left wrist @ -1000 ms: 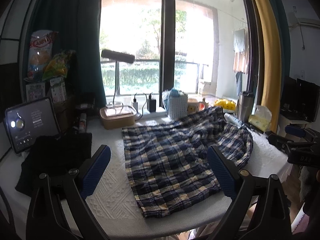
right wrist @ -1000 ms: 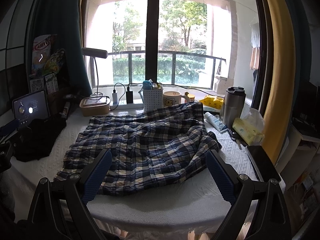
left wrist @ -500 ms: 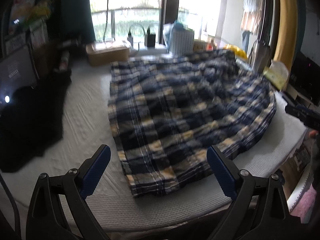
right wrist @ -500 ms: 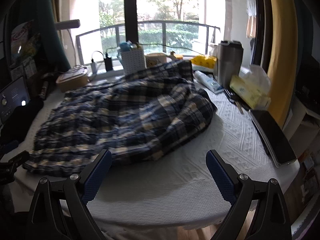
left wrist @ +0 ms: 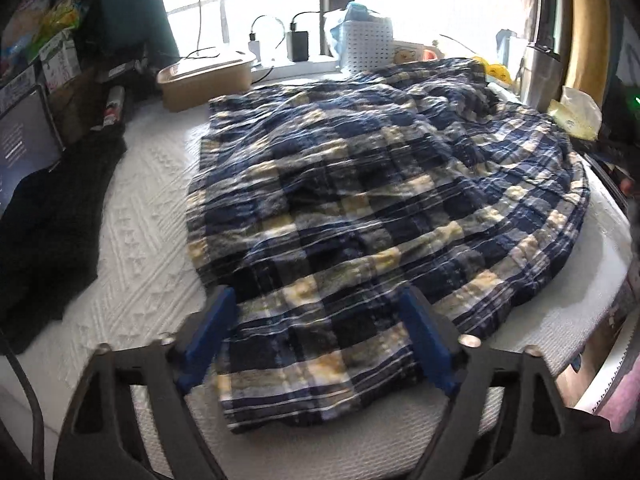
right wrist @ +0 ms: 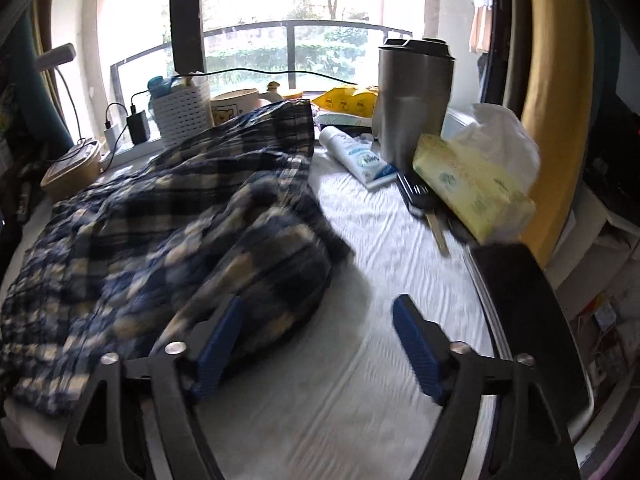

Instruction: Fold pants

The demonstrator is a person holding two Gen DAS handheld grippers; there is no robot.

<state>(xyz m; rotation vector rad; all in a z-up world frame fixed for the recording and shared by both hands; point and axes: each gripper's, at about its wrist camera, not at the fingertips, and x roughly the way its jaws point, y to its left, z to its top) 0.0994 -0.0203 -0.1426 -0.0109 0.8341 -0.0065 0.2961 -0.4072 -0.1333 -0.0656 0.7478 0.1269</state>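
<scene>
The blue, white and yellow plaid pants (left wrist: 360, 208) lie crumpled across the white textured tabletop (left wrist: 140, 216). My left gripper (left wrist: 316, 320) is open, low over the near hem of the pants, one finger on each side of it. My right gripper (right wrist: 316, 328) is open at the right end of the pants (right wrist: 168, 232); its left finger is over the bunched fabric and its right finger is over bare table (right wrist: 380, 240).
A black garment (left wrist: 48, 216) and a tablet (left wrist: 20, 144) lie at the left. A steel tumbler (right wrist: 414, 96), tube (right wrist: 356, 156), tissue pack (right wrist: 468, 188) and dark device (right wrist: 516, 280) crowd the right edge. A white basket (left wrist: 366, 46), tan box (left wrist: 204, 80) and chargers line the windowsill.
Both grippers have dropped down and moved in toward the pants. The left now straddles the near hem; the right has swung to the pants' right end. Both stay open.
</scene>
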